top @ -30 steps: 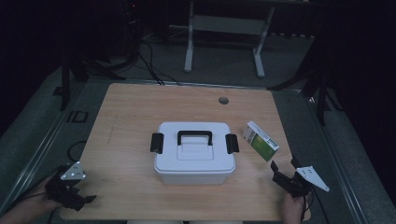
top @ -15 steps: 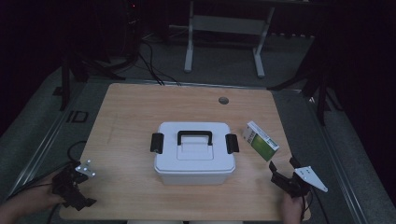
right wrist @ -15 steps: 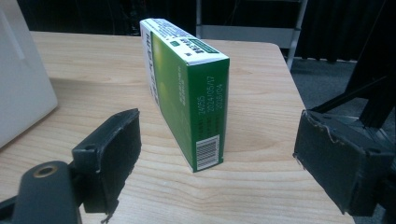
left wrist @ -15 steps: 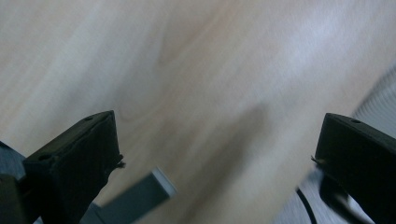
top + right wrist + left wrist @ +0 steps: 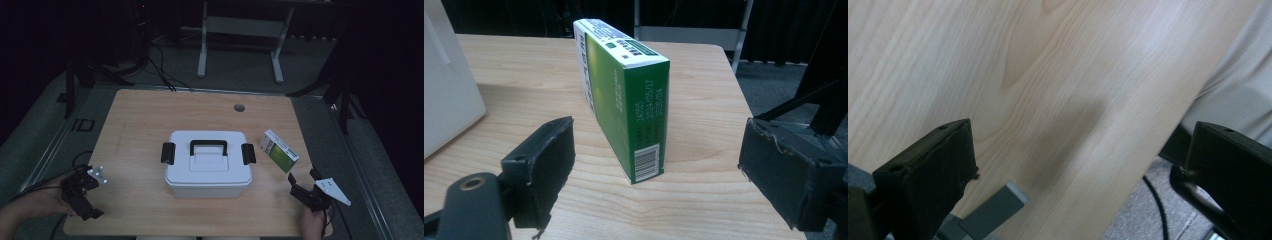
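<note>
A white lidded box (image 5: 207, 167) with a black handle and two black side latches stands mid-table. To its right a green and white carton (image 5: 278, 150) rests on its long edge. My right gripper (image 5: 303, 177) is open just short of the carton, which stands ahead of its wide-apart jaws in the right gripper view (image 5: 624, 100). My left gripper (image 5: 85, 205) is open at the table's near left corner, tilted down over bare wood (image 5: 1083, 165), with nothing between its jaws.
The wooden table (image 5: 150, 120) has a small round cable hole (image 5: 239, 107) at the back. The white box's side (image 5: 444, 90) sits left of the carton. Light clothing (image 5: 1238, 90) lies past the table's near edge. Metal stands and cables occupy the floor behind.
My left gripper has shifted right, onto the table's near left corner, and turned. The right gripper has stayed almost still in front of the carton.
</note>
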The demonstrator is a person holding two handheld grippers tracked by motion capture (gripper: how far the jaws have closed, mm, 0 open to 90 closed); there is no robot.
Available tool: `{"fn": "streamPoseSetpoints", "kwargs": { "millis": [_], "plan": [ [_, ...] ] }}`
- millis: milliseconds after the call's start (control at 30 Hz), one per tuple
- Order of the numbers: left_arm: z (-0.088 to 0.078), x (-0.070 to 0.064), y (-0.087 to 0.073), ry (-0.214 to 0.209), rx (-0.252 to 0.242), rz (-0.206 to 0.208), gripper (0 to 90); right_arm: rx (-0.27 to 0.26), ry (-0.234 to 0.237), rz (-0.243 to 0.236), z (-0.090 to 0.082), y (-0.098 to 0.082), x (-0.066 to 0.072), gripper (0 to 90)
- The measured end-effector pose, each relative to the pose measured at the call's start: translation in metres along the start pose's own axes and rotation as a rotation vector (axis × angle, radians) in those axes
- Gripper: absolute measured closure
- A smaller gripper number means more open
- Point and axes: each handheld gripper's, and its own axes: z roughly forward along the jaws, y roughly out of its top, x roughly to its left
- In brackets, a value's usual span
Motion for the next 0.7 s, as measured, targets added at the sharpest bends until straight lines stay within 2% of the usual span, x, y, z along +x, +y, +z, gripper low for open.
{"fn": "streamPoseSetpoints", "kwargs": {
  "millis": [67,100,400,533,567,700],
  "plan": [
    [-0.002,0.0,0.002,-0.009,-0.004,-0.002,0.0,0.003,0.0,-0.003,0.0,0.0,0.0,14.2],
    [-0.007,-0.001,0.007,0.002,-0.007,0.014,0.0,0.004,0.001,0.001,0.0,0.0,0.0,14.2],
    [-0.021,-0.001,0.022,0.0,-0.005,0.043,2.2,0.001,0.002,0.005,0.0,0.0,-0.001,14.2],
    [-0.028,-0.001,0.03,0.02,-0.002,0.062,2.2,-0.002,0.004,0.009,0.0,0.0,-0.001,14.2],
    [-0.03,-0.002,0.032,0.009,0.0,0.064,2.2,-0.001,0.004,0.009,0.0,-0.001,-0.001,14.2],
    [-0.037,-0.005,0.045,0.021,0.01,0.095,2.2,0.001,0.004,0.006,0.0,0.0,-0.001,14.2]
  ]
}}
